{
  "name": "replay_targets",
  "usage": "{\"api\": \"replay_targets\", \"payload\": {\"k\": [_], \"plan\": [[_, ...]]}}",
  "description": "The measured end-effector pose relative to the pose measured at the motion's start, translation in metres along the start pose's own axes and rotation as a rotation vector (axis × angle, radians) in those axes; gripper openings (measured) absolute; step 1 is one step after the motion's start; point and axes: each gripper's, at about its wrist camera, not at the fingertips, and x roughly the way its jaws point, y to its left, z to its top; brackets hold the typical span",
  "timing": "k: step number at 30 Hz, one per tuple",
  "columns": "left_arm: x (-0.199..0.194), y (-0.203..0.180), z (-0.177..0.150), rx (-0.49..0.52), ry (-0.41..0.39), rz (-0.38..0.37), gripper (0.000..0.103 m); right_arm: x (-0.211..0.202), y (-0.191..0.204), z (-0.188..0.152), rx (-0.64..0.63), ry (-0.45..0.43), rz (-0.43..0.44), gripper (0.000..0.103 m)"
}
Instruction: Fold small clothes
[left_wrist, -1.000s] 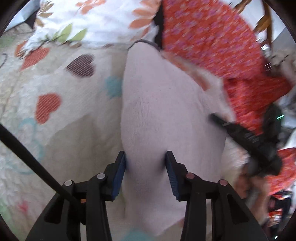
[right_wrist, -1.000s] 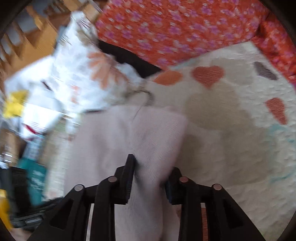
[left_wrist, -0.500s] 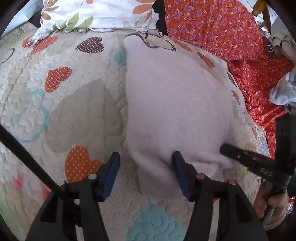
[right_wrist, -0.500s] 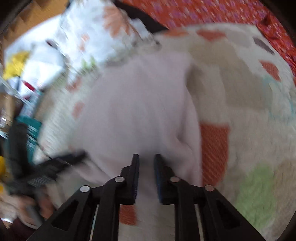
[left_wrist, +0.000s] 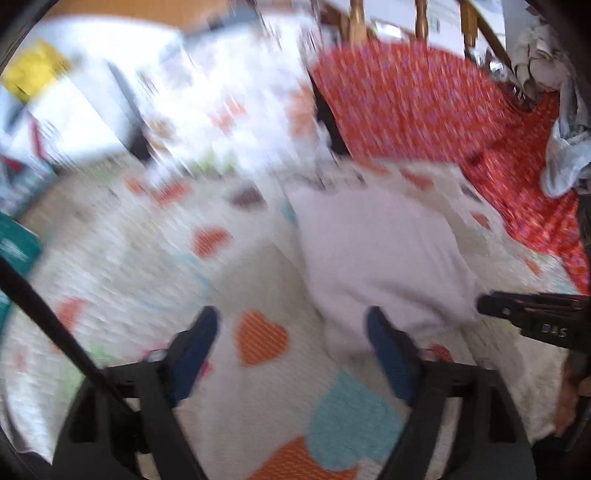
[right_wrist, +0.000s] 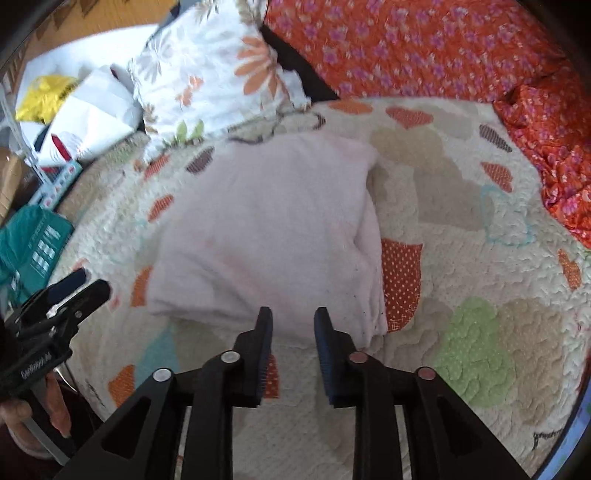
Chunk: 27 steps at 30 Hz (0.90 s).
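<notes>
A pale pink knitted garment (right_wrist: 266, 229) lies folded flat on the heart-patterned quilt (right_wrist: 461, 280); it also shows in the left wrist view (left_wrist: 380, 254). My right gripper (right_wrist: 291, 325) is open a little and empty, just off the garment's near edge. My left gripper (left_wrist: 291, 332) is wide open and empty, at the garment's near left corner, its right finger (left_wrist: 384, 343) by the cloth. The left gripper also appears in the right wrist view (right_wrist: 70, 291), and the right gripper in the left wrist view (left_wrist: 532, 317).
A white floral pillow (right_wrist: 214, 74) and an orange flowered bedspread (right_wrist: 424, 48) lie behind the garment. Bags and a teal box (right_wrist: 29, 243) sit off the quilt's left edge. A grey cloth (left_wrist: 565, 155) and a wooden chair (left_wrist: 421, 18) are at the far right.
Both grippers let go of the pink garment, which now lies folded on the quilt. Both have drawn back from it; the left has opened wide and swung left.
</notes>
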Motion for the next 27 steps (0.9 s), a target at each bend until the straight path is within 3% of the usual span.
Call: {"api": "replay_targets", "payload": {"k": [2, 6, 14, 27], "plan": [[-0.022, 0.002, -0.001, 0.000, -0.102, 0.048, 0.103, -0.008, 0.004, -0.001, 0.006, -0.036, -0.004, 0.036], [-0.051, 0.003, -0.001, 0.000, -0.196, 0.123, 0.103, -0.023, 0.013, -0.004, -0.005, -0.095, -0.017, 0.044], [-0.040, 0.003, -0.015, -0.044, -0.061, 0.074, 0.103, -0.027, 0.019, -0.011, 0.013, -0.110, -0.032, 0.054], [-0.003, 0.006, -0.031, -0.007, 0.116, 0.147, 0.103, -0.002, 0.021, 0.002, -0.031, -0.125, -0.113, 0.058]]}}
